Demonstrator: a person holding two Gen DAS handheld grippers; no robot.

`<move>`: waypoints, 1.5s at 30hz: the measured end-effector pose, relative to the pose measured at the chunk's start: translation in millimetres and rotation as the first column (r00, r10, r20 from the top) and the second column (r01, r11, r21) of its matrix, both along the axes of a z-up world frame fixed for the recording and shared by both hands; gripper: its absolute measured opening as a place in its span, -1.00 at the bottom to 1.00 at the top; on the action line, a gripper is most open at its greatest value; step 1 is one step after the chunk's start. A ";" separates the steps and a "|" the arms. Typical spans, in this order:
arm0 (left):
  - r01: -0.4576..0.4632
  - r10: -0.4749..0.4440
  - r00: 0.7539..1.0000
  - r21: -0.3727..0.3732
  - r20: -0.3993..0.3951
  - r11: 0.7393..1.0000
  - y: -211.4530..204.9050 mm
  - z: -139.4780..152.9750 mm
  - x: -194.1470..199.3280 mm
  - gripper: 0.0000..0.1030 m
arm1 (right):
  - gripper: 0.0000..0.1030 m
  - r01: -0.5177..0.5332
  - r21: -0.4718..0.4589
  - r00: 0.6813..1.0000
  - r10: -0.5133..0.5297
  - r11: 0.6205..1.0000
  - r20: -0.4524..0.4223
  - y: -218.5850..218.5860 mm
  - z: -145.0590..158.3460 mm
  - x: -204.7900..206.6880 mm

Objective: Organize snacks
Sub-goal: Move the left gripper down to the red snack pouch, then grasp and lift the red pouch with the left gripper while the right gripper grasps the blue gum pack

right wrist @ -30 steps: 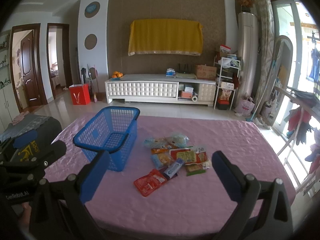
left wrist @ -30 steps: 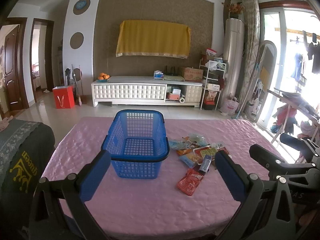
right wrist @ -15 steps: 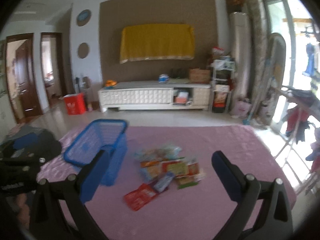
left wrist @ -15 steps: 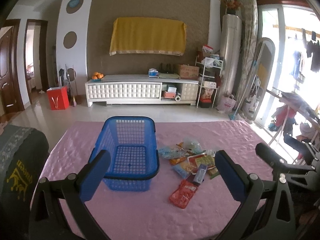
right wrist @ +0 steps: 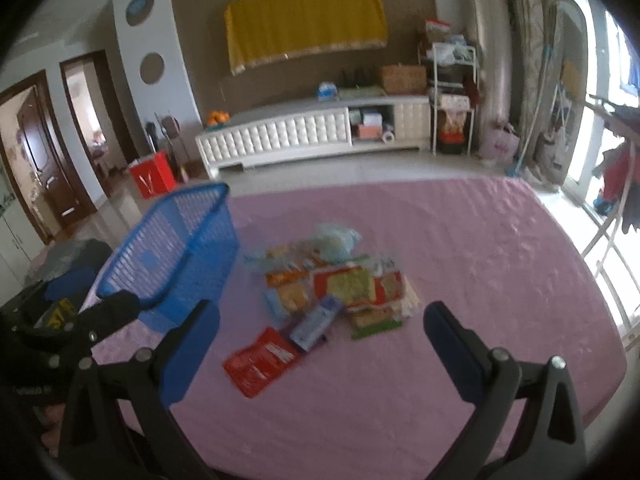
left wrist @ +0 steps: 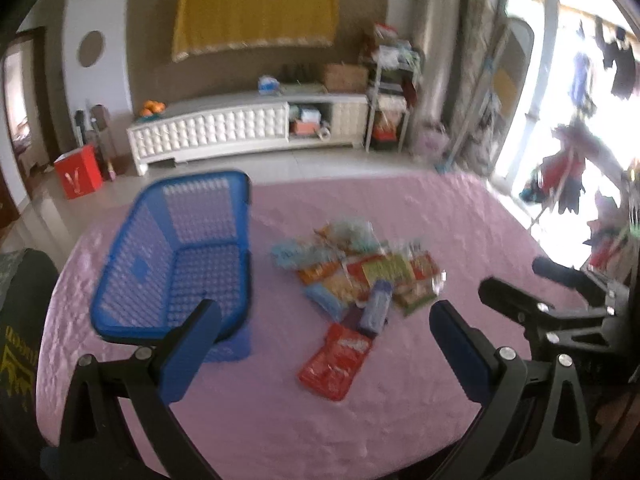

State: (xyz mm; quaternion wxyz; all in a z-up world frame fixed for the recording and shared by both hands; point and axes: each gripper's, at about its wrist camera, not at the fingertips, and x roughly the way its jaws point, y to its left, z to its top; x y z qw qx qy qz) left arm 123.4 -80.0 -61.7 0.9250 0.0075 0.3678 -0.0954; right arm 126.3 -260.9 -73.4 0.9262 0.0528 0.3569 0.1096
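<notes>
Your left claw point(left wrist: 320, 344) and right claw point(right wrist: 320, 340) gape, empty. Glossy crinkled snack packets point(right wrist: 336, 292) lie ahead on the quilted pink bench point(right wrist: 480, 280) — perforated blue plastic basket point(left wrist: 180, 256) just left.

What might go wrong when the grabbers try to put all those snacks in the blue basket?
The snack pile overlaps, so wide-open fingers may pinch two packets at once or scatter them. The flat red packet lies flush on the soft pink tablecloth, so the cloth could get snagged. The blue basket looks light and might slide if bumped.
</notes>
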 end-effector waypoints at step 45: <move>0.212 -0.177 0.929 0.075 -0.326 0.974 -32.8 -132.2 45.4 -0.74 | 1.00 0.076 -0.082 0.954 -0.097 0.994 -0.285 -22.5 -105.0 20.1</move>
